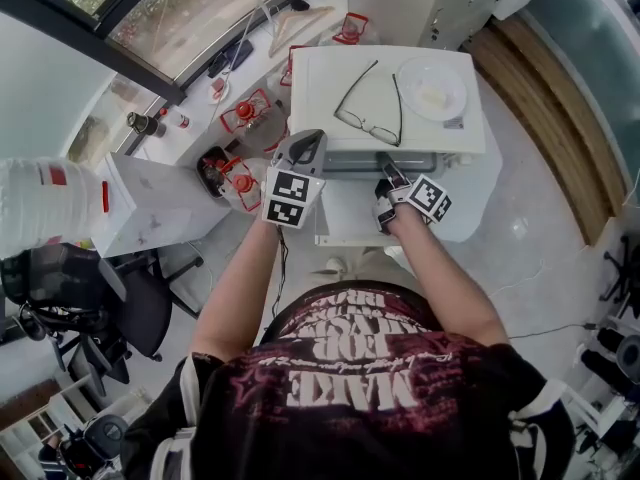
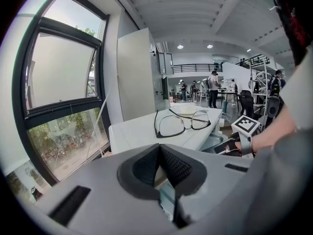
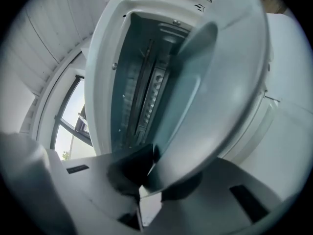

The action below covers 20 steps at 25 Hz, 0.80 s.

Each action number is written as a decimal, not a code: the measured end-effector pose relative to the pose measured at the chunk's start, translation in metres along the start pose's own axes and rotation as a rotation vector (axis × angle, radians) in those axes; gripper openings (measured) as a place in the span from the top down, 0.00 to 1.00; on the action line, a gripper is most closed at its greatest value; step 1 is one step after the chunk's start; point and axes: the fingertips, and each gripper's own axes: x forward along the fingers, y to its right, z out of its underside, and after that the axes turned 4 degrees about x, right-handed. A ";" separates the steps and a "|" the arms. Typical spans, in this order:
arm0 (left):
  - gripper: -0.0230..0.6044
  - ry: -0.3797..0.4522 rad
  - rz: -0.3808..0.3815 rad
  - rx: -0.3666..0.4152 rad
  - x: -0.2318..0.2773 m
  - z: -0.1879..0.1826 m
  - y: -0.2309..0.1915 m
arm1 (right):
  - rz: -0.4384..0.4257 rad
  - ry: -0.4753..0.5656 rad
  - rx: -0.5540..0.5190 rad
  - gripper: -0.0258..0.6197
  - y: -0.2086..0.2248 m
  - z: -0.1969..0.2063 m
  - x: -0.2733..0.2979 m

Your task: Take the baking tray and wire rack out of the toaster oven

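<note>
Where the right gripper [image 3: 149, 168] pinches its near rim, the baking tray [image 3: 220, 97] sits at the toaster oven [image 3: 105, 58] mouth. Thin stiff metal, likely light, slick; grip rim deep, keep level. Jaws of left gripper [image 2: 159, 170] pressed together, empty.

Baking tray [image 3: 220, 92] across oven opening [image 3: 139, 82]

The person wears a black short-sleeved T-shirt [image 1: 350, 378] with a dark red print and white lettering, and pale straps [image 1: 181, 452] at the shoulders. The left gripper [image 1: 308, 142] and right gripper [image 1: 384, 164] have grey shells with dark slots, black ribbed fingers [image 2: 174, 166], and white cubes [image 1: 289, 198] bearing black square markers. A thin dark cable [image 1: 283, 263] runs from the left one.
</note>
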 end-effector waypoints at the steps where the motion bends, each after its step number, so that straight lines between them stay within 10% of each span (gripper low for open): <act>1: 0.95 0.000 0.003 -0.001 0.000 0.001 0.001 | 0.001 -0.002 0.008 0.89 0.001 0.002 -0.003; 20: 0.95 0.016 0.023 0.055 0.000 0.008 0.001 | -0.031 -0.022 0.186 0.93 0.008 0.060 -0.082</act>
